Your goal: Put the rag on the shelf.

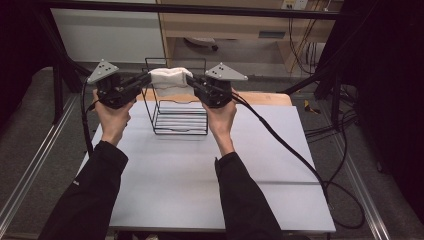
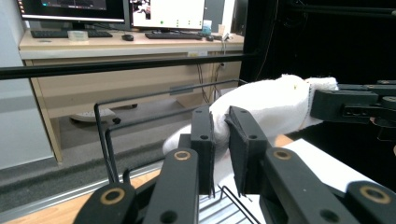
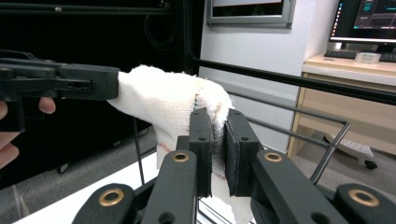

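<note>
A: What worries me first is my left gripper (image 2: 219, 135). Its jaws are clamped on the cloth (image 2: 266, 105), but I see a sliver of gap beside one pad, so that grip looks thin to me. If that corner slips, the cloth swings off the right gripper (image 3: 218, 133) alone and drapes over the basket (image 1: 172, 112) rim instead of dropping in.

B: And the right side?

A: Clenched hard on the opposite end, cloth bunched between the pads. From either gripper the cloth starts right at the jaw tips and stretches across to the other.

B: Where's the basket from there?

A: Just below and slightly beyond both grippers. The hanging tail could snag a wire if I lower unevenly.
</note>
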`<state>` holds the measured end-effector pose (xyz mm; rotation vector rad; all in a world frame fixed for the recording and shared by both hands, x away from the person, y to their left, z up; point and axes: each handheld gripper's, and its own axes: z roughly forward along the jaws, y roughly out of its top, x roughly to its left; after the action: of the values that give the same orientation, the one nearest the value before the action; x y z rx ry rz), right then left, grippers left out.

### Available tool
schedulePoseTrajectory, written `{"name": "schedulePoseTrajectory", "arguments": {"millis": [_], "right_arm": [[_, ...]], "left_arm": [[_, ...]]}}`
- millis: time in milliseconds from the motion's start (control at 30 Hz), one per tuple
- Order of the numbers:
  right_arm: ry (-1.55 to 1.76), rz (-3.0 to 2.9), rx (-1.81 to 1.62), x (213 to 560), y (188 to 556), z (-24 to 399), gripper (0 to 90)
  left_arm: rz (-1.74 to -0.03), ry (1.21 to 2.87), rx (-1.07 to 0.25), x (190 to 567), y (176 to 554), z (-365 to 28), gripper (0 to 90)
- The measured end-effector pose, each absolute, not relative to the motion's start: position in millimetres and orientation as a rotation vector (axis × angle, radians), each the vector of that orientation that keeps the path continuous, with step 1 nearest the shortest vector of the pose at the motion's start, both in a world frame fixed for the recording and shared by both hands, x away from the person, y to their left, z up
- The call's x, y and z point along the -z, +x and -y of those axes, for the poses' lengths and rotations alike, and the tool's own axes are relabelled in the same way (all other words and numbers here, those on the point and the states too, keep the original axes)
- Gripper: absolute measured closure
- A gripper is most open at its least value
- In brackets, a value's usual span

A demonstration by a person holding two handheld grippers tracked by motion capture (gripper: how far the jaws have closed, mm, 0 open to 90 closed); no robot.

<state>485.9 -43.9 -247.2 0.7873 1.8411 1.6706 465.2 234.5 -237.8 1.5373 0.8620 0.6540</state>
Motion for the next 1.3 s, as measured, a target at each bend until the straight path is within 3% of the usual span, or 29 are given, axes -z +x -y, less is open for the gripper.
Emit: {"name": "schedulePoseTrajectory", "arguments": {"millis": [300,533,867,1300], "right_arm": [[0.755,-1.856,-1.643,251,483,42,82.7],[0.738,-1.864,-1.622,254,481,42,82.7],[0.745,-1.866,-1.642,260,481,45,82.3],[0.740,-1.910,-1.642,261,479,47,77.8]], "left_arm": [[-0.870,1.552,-0.638,242,461,-238,77.7],[-0.883,1.527,-0.660,224,456,-247,74.7],[-0.944,1.591,-0.588,216,476,-234,88.7],[-0.943,1.668,-0.516,248,478,-227,89.5]]}}
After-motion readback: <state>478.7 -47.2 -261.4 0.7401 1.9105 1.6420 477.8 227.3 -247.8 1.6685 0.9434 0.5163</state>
